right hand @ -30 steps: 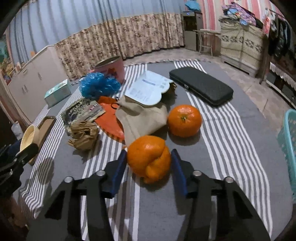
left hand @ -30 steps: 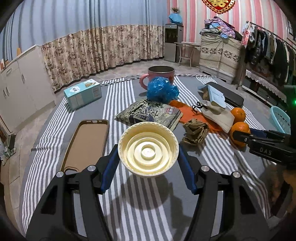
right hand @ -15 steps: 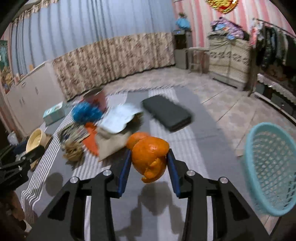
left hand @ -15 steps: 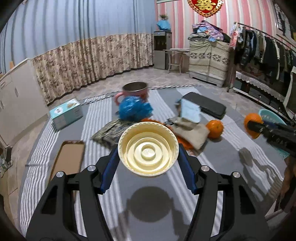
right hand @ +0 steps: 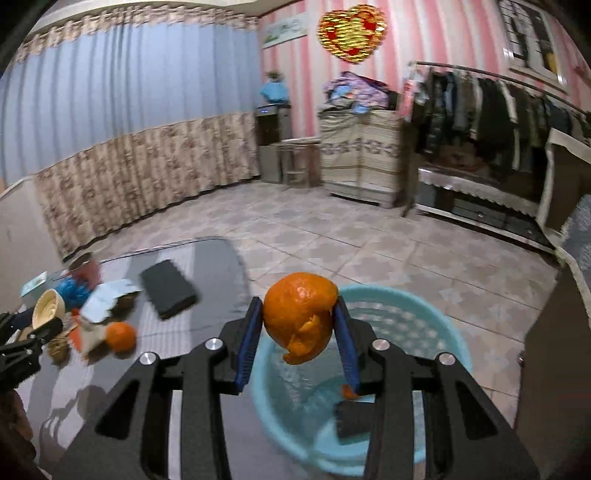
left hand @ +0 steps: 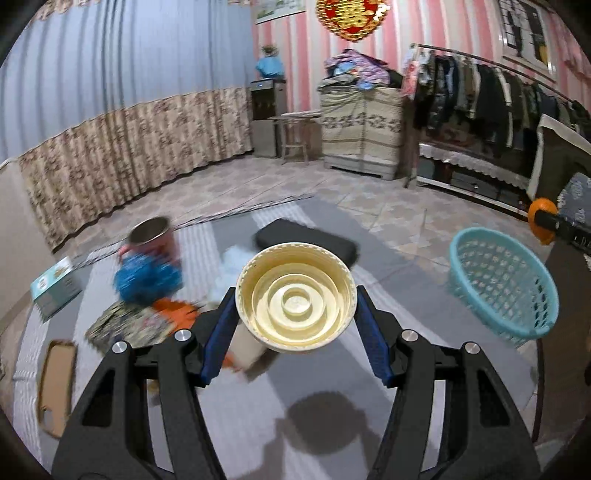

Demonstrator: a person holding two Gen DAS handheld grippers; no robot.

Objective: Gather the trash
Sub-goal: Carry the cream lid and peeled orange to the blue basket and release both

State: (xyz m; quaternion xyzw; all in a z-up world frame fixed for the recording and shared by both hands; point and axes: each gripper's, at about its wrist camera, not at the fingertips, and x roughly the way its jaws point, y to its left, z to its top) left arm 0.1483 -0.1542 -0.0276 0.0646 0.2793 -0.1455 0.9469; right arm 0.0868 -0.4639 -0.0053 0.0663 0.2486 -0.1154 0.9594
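Now I am pinching the orange peel (right hand: 299,314) in my right tool (right hand: 297,332) above the blue basket (right hand: 424,317), while my left tool (left hand: 295,325) is gripping a cream lid (left hand: 295,295).

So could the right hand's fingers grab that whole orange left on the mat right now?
Probably not: the right gripper is shut on orange peel over the blue basket, away from the whole orange.

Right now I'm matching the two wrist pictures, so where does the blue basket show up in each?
Left wrist view: the blue basket sits on the floor at the right, beyond the left gripper and its cream lid.
Right wrist view: the basket lies low in the middle, under the right gripper and its orange peel.
Shared landmark: the heart ornament on the pink striped wall.
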